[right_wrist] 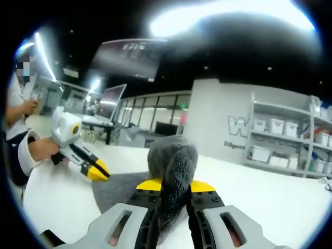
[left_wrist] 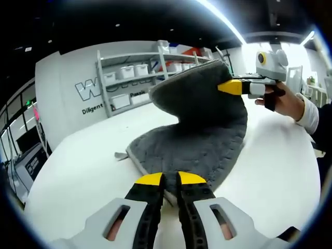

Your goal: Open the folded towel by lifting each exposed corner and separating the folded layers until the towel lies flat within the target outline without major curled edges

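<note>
Two grippers hold the grey towel on the white worktop. Seen from the left gripper view, the left gripper is clamped on the towel's near edge, and the right gripper lifts the far corner high. Seen from the right gripper view, the right gripper pinches a bunched towel fold, and the left gripper has its jaws together at the towel's edge near the worktop's left side.
</note>
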